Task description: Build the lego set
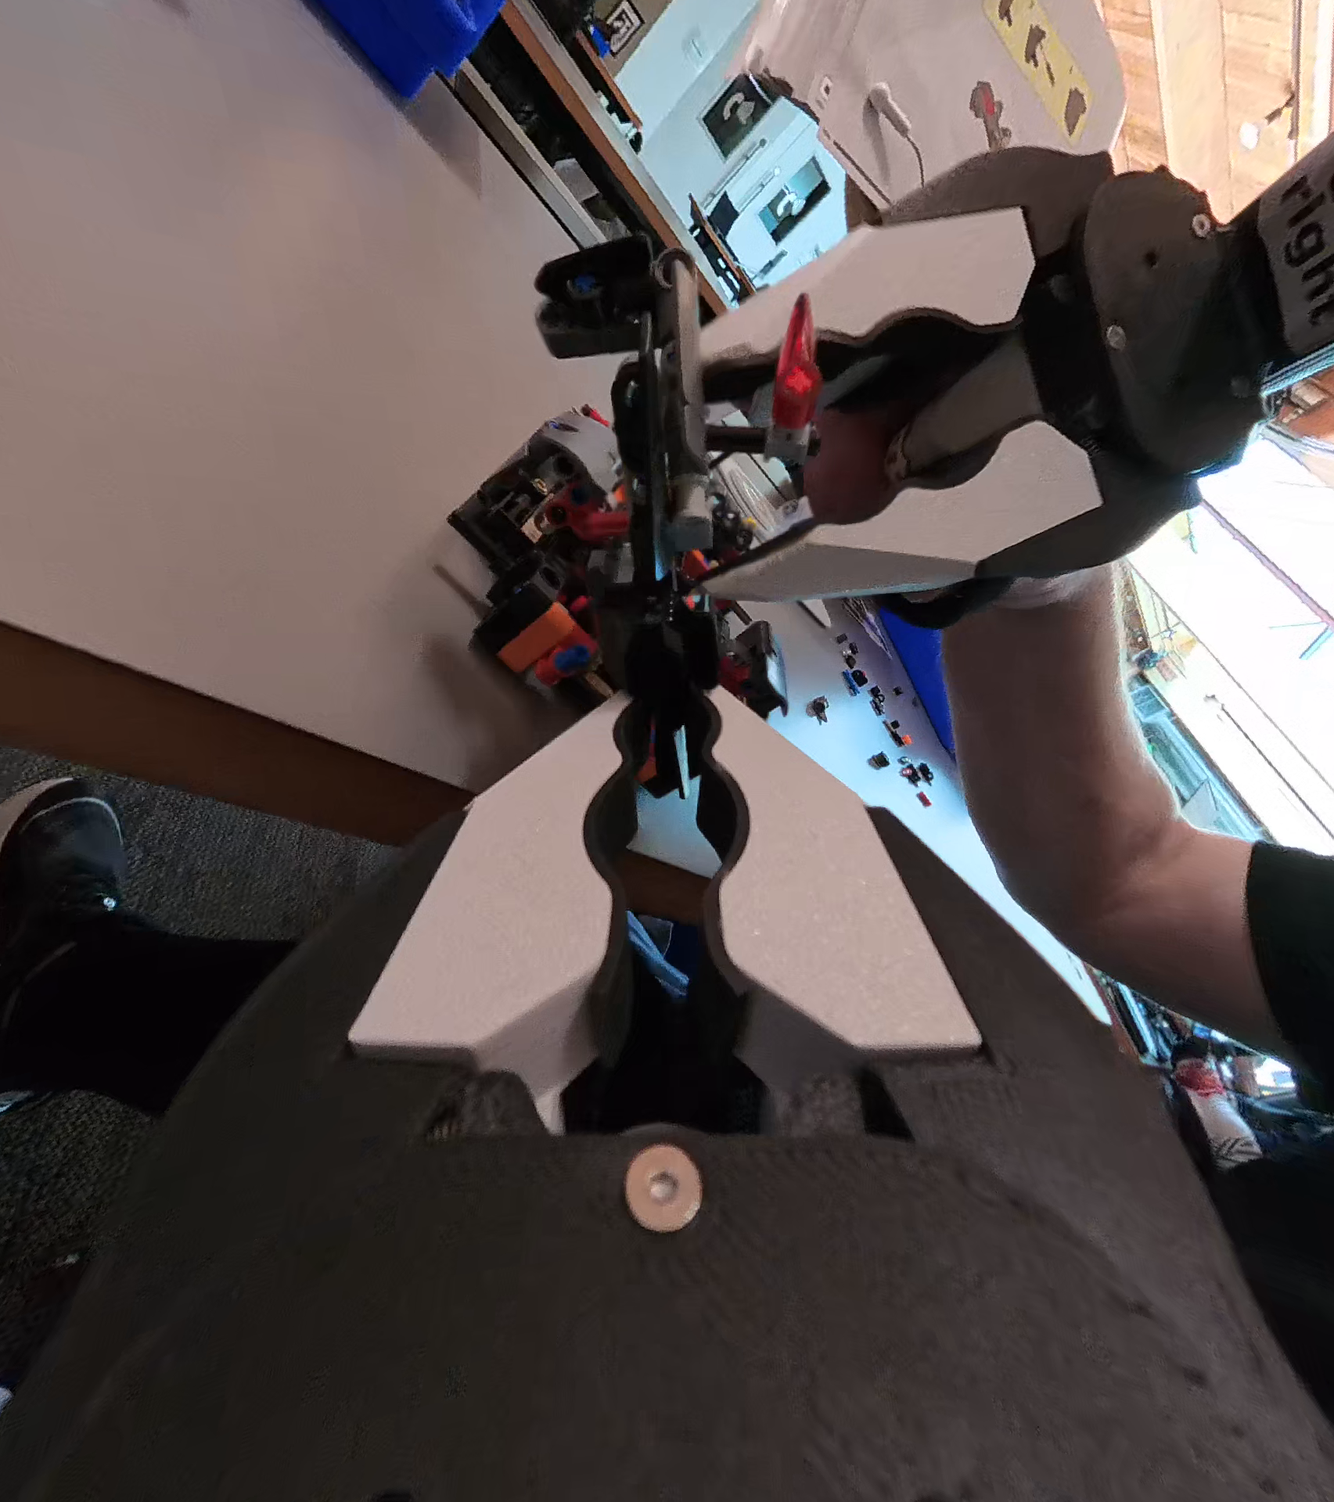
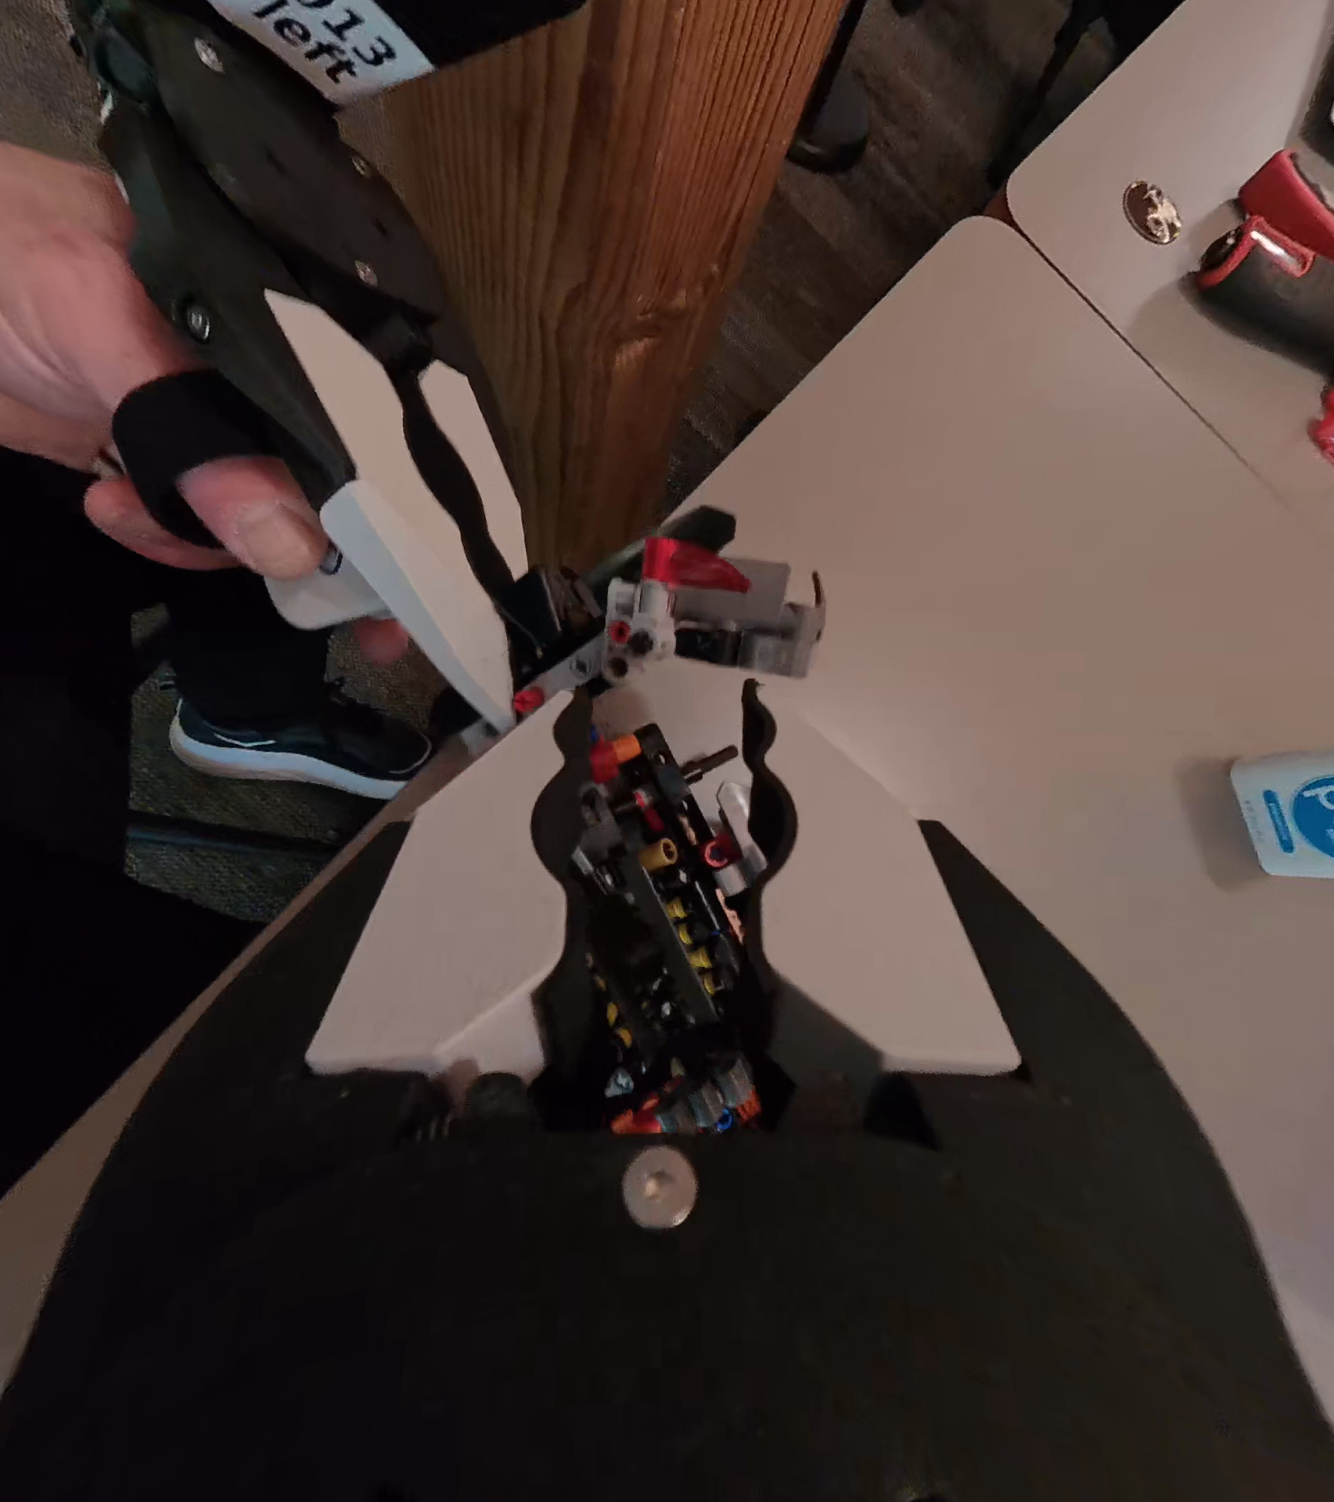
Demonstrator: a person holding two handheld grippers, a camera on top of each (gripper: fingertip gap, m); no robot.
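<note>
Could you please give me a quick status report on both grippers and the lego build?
Left gripper shut on grey-and-black lego piece. Right gripper open, its fingers around the main lego model. Both held above table; nothing blocking.

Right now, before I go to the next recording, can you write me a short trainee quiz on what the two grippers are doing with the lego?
1. True or false: the left gripper is clamped on the small grey sub-assembly.
2. What colour is the translucent piece on that sub-assembly? A blue, B red, C yellow.
3. Fill in: the jaws of the right gripper stand ____.

Key: 1 true; 2 B; 3 open.
</note>
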